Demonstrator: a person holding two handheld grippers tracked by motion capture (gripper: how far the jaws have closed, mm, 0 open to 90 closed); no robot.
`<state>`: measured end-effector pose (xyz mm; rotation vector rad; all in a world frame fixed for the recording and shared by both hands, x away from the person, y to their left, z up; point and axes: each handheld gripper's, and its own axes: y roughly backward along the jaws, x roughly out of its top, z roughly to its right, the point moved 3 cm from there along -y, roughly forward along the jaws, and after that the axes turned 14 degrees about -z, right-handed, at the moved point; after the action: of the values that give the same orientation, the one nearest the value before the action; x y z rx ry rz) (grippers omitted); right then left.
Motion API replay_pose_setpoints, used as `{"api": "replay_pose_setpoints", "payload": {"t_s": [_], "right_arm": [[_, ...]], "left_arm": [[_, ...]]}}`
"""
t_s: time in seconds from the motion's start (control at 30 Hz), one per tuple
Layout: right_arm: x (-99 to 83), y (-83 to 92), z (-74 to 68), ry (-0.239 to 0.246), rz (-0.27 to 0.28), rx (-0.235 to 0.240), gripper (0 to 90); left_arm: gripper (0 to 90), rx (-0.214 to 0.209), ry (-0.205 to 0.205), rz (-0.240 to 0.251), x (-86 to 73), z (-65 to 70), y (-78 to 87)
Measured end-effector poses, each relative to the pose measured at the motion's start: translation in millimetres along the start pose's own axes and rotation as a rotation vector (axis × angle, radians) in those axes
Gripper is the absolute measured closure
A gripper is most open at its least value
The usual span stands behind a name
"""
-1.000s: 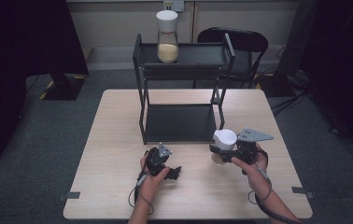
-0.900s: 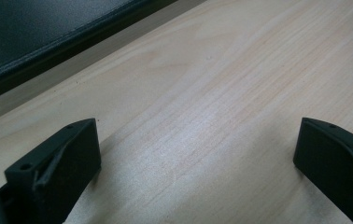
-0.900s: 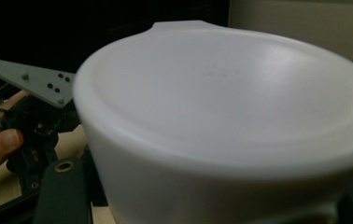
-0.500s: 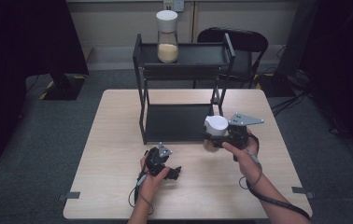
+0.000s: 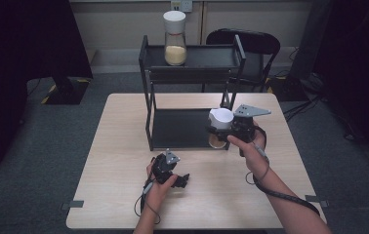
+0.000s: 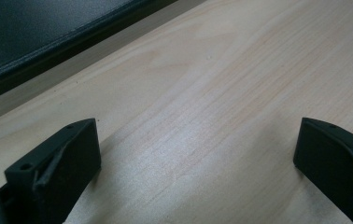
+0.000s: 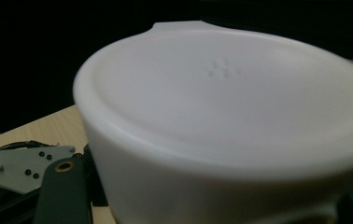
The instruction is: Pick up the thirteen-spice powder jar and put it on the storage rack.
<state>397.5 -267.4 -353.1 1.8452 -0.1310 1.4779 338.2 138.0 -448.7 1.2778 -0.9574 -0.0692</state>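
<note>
A jar with a white lid (image 5: pixel 220 117) and tan contents hangs above the table at the front right corner of the black two-tier rack (image 5: pixel 148 97). My right gripper (image 5: pixel 217 130) is shut on the jar just below the lid. In the right gripper view the white lid (image 7: pixel 226 93) looms close, with a black finger (image 7: pixel 65 193) at its lower left. A matching jar (image 5: pixel 175 36) stands on the rack's top tier. My left gripper (image 5: pixel 182 181) rests on the table in front of the rack, open; nothing but bare wood lies between its jaws (image 6: pixel 198 158).
The wooden table (image 5: pixel 124 122) carries the rack at its far middle. The rack's dark lower tier (image 5: pixel 182 126) holds nothing. A black chair (image 5: pixel 251 44) stands behind the table. Cables trail from both grippers toward the near edge.
My right gripper has risen and moved away from the person toward the rack's lower tier, carrying the white-lidded jar. The left gripper has stayed where it was.
</note>
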Motion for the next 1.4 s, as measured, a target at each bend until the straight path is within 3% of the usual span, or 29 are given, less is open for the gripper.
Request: {"api": "replay_pose_setpoints", "payload": {"t_s": [0.83,1.4], "right_arm": [[72.3,9.1,6.0,0.033,0.016,-0.006,30.3],[128.7,21.3,1.3,0.060,0.046,-0.025,30.3]], "left_arm": [[0.0,0.000,0.003,0.003,-0.3,0.3,-0.3],[0.0,-0.001,0.002,0.002,-0.1,0.2,-0.1]]}}
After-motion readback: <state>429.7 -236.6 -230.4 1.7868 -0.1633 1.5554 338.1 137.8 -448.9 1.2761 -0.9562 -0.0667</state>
